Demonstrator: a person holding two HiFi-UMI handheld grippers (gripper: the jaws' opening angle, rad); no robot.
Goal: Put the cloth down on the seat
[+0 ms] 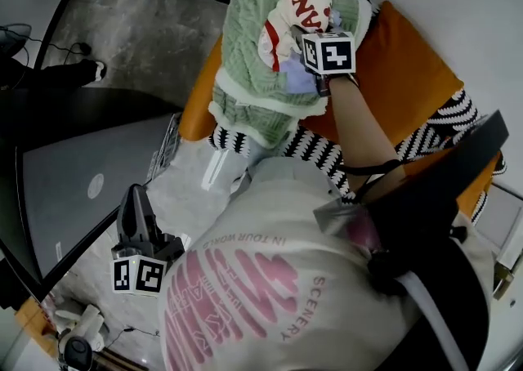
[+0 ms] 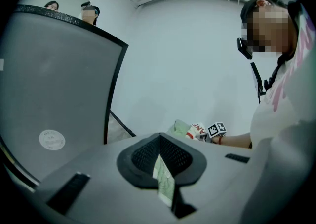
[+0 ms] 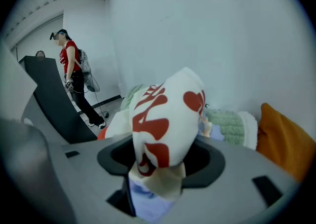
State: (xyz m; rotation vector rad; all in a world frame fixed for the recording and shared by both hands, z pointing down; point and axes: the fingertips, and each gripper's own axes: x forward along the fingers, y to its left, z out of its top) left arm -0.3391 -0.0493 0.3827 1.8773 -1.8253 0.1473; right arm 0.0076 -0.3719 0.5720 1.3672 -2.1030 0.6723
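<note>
Right tongs point(image 3: 155, 181) parted loosely round bunched white cloth point(image 3: 165, 114), red lettering, lavender patch; left tongs point(image 2: 164, 181) closed, empty.

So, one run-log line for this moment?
right tongs: white red-printed cloth between, grip unclear | over green knitted blanket on orange seat | left tongs: shut

HEAD VIEW: above the person point(image 1: 270, 296), looking steeply down, orange seat point(image 1: 409, 75) near | LEFT GRIPPER VIEW: low at the person's side, facing a white wall point(image 2: 187, 60), seat well off | RIGHT GRIPPER VIEW: over the seat, lens close up on the cloth point(image 3: 163, 114) | SHARED: cloth and green blanket point(image 1: 253, 75) appear in all three views
</note>
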